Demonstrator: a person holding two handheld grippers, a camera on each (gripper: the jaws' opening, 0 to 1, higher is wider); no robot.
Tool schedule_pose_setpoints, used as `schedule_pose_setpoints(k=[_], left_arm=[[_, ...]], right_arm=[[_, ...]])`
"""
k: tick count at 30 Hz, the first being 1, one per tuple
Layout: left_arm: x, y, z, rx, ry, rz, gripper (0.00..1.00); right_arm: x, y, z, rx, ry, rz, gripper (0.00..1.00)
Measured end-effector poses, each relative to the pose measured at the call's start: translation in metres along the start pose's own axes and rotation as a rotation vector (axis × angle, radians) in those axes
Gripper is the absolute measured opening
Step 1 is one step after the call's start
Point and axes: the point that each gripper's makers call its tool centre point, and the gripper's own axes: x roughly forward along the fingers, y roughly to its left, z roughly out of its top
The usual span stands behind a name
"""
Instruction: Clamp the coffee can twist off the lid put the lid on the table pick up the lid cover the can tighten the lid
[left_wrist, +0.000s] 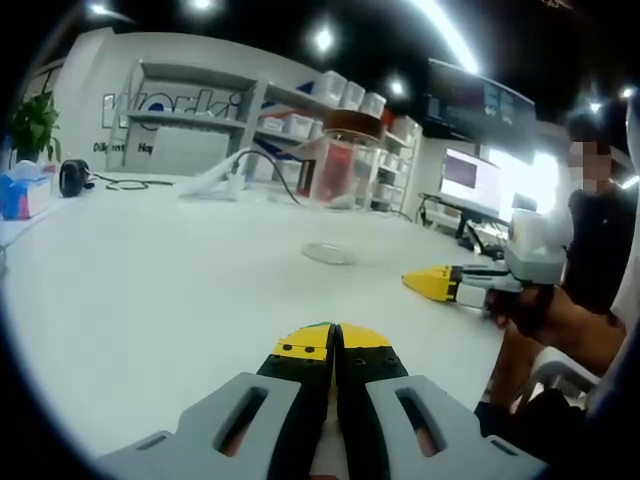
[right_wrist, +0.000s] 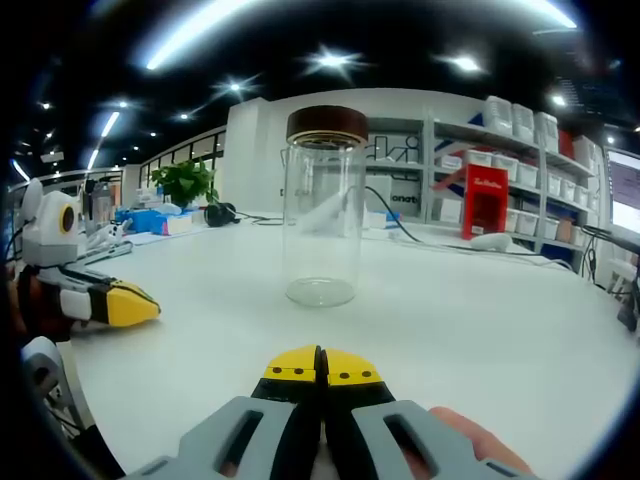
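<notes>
A tall clear glass coffee can (right_wrist: 322, 220) with a dark brown lid (right_wrist: 327, 123) screwed on stands upright on the white table (right_wrist: 480, 320), straight ahead of my right gripper (right_wrist: 322, 365) and some way off. That gripper's yellow-tipped jaws are shut with nothing between them. The left gripper (right_wrist: 128, 304) lies low at the left of this view, also shut. In the left gripper view the can (left_wrist: 340, 180) stands far ahead, its lid (left_wrist: 352, 122) on top. My left gripper (left_wrist: 335, 345) is shut and empty. The right gripper (left_wrist: 428, 282) comes in from the right, held by a hand.
A potted plant (right_wrist: 185, 182), a blue box (right_wrist: 150, 220), headphones (right_wrist: 215, 213) and cables (right_wrist: 400, 228) lie at the table's far side. Shelves with storage boxes (right_wrist: 520, 125) and a red box (right_wrist: 485, 200) stand behind. A person (left_wrist: 600, 240) is at the table's right edge.
</notes>
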Motion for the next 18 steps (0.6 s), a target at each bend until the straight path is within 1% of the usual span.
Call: schedule_pose_setpoints(k=[4,6,8,9,10,12,18], left_arm=[[-0.0001,-0.0007,-0.0001,0.003,0.002,-0.003,0.0],[0.0008,-0.001,-0.0011,0.003,0.013,-0.008,0.0],[0.0,0.0001,0.0,0.008,0.01,0.004,0.0],[-0.0011,0.0016,0.0007,-0.003,0.005,0.019,0.0],[-0.0025,0.0012,0.001,-0.007,0.001,0.021,0.0],[-0.0033,0.001,0.0016,-0.013,-0.004,0.021,0.0],[-0.0012,-0.0001,-0.0004,-0.001,0.017,0.007,0.0]], right_arm=[[0.0,-0.0002,-0.0001,0.0,0.0,-0.001,0.0],[0.0001,-0.0003,-0.0001,0.0,0.0,-0.001,0.0],[0.0,-0.0004,-0.0001,0.0,0.0,0.0,0.0],[0.0001,-0.0004,-0.0002,0.0,0.0,0.0,0.0],[0.0,-0.0003,-0.0002,0.001,0.0,0.001,0.0],[0.0,-0.0001,-0.0001,0.001,0.0,0.0,0.0],[0.0001,-0.0001,-0.0001,0.001,0.0,0.001,0.0]])
